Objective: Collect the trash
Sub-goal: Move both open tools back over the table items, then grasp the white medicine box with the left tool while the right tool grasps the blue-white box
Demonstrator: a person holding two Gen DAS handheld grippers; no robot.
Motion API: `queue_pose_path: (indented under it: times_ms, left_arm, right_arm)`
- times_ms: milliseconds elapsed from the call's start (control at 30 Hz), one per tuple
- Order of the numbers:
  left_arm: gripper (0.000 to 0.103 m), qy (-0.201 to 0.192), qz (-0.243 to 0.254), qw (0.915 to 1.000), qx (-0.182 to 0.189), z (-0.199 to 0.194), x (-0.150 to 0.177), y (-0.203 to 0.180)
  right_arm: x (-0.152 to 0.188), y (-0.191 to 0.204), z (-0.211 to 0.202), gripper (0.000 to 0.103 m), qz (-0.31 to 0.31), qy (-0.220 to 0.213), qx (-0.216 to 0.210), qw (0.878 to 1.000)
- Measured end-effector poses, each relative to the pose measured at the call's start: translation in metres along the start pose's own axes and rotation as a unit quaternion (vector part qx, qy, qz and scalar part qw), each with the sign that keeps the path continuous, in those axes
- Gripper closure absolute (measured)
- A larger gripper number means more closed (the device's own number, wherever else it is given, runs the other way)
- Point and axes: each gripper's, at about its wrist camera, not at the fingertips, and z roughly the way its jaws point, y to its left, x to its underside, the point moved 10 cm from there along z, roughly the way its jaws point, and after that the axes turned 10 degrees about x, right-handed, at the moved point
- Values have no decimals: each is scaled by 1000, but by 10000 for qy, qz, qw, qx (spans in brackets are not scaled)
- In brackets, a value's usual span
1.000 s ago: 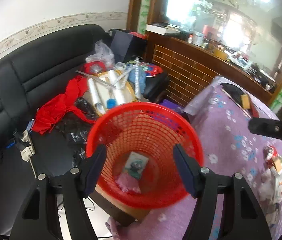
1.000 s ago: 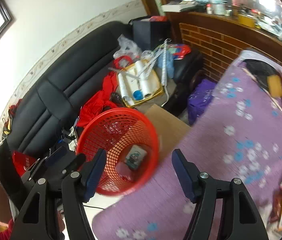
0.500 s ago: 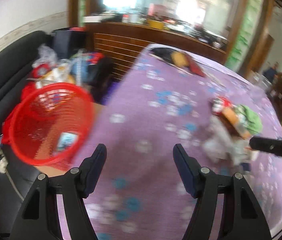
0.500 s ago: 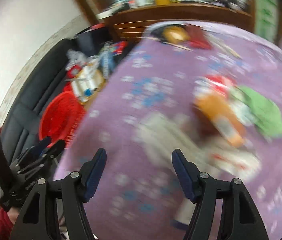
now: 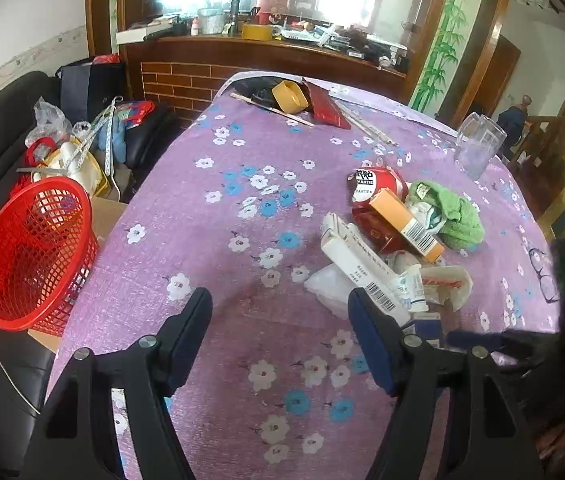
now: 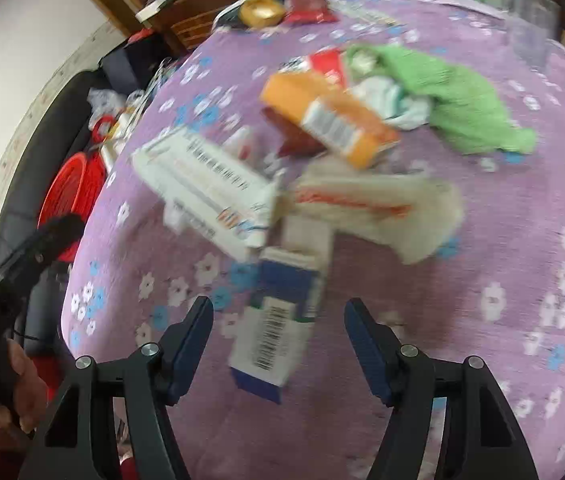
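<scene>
Most of the trash still lies heaped on the purple flowered counter (image 5: pixel 218 216): the white carton (image 5: pixel 356 268), the orange box (image 5: pixel 408 222), wrappers, a green cloth (image 5: pixel 448 212). The red basket (image 5: pixel 32 252) waits off the counter's left edge. The left claw (image 5: pixel 280 330) hangs over bare cloth, its jaws opening, nothing between them. Only the right wrist view shows the right claw (image 6: pixel 278 342), released, hovering over a blue-and-white box (image 6: pixel 278 320).
</scene>
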Motion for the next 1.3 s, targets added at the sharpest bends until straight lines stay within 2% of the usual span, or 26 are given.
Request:
queue_pose_path:
  times_ms: [167,267,300,400,500,633,733,800,933,1033,1300]
  left_arm:
    - [31,150,-64,9998,133,12,-3,-10]
    - [31,211,-89,9995,238,21,-4,-18]
    - [31,228,-102,9993,266,23,-5,-20]
    - [31,315,-168,9987,367,37,-8,-26]
    - [31,422,-250,9977,477,55,-10,-32]
    - [32,527,-355,9966,515,77,-12,-34]
    - [49,548,-316,9967,517,86,-15,-38]
    - [69,566,-344,9962,571,90,-16,-42]
    - [86,428,-254,9967,637,84,-18,-53]
    - [91,199,60,9981,574,71,-20,-64]
    - [90,-196,665,9956,623,31,-13,-89]
  right_arm:
    - [7,7,22,32,-379,189,345,9985]
    - [11,-4,23,60,-333,226,456,9981]
    - [12,-8,22,66,-301,217,463,9982]
    - [15,-21,11,66,-233,108,481,9985]
    - [17,-28,-7,66,-181,-109,309,9993]
    - [20,-42,-26,66,-226,-389,350,9984]
    - [28,-55,-38,66,-190,-486,427,9977]
    - [31,-64,-44,66,-120,-509,450,9976]
    - [37,-78,-52,66,60,-556,512,9971]
    - [37,-81,-53,66,125,-586,510,9969]
    - [30,-77,-56,66,119,-764,539,9955]
